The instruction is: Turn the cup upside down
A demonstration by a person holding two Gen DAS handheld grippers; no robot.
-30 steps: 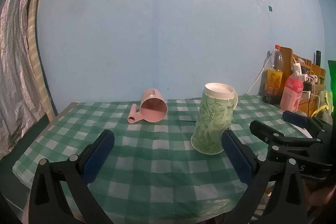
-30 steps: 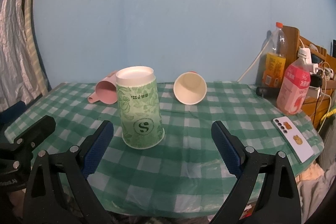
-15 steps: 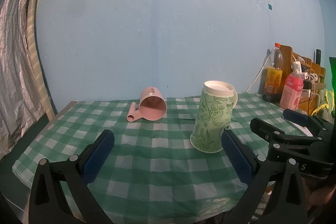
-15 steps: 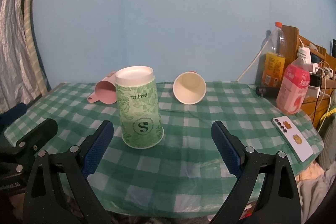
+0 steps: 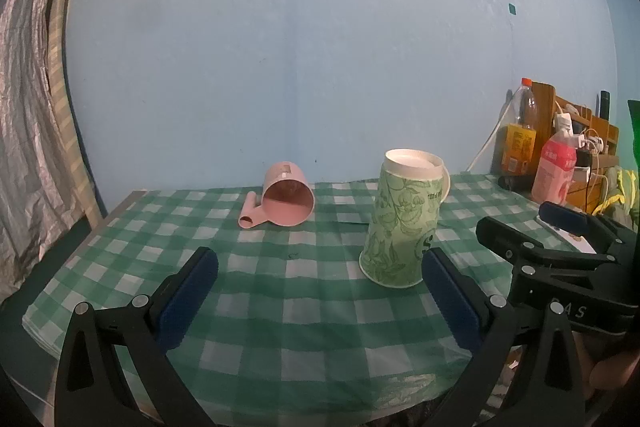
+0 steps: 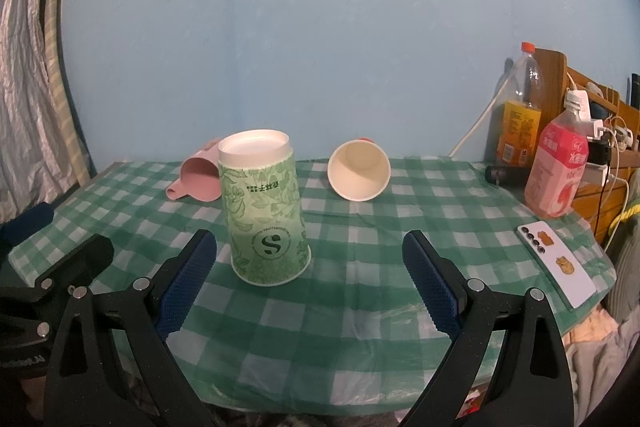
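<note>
A green paper cup [image 5: 404, 223] [image 6: 266, 211] stands upside down on the green checked tablecloth [image 5: 304, 279]. A pink handled cup [image 5: 286, 194] [image 6: 200, 177] lies on its side behind it. A cream paper cup [image 6: 359, 171] lies on its side with its mouth toward me; in the left wrist view only its rim [image 5: 445, 181] shows behind the green cup. My left gripper [image 5: 320, 291] is open and empty, near the table's front edge. My right gripper [image 6: 310, 279] is open and empty, just in front of the green cup.
At the right stand an orange drink bottle [image 6: 518, 115], a pink bottle [image 6: 558, 173] and a wooden rack with cables [image 6: 600, 131]. A white phone [image 6: 556, 267] lies near the table's right edge. A silver curtain [image 5: 28, 131] hangs at the left.
Both grippers have drawn back slightly from the table, staying open. The cups have not moved.
</note>
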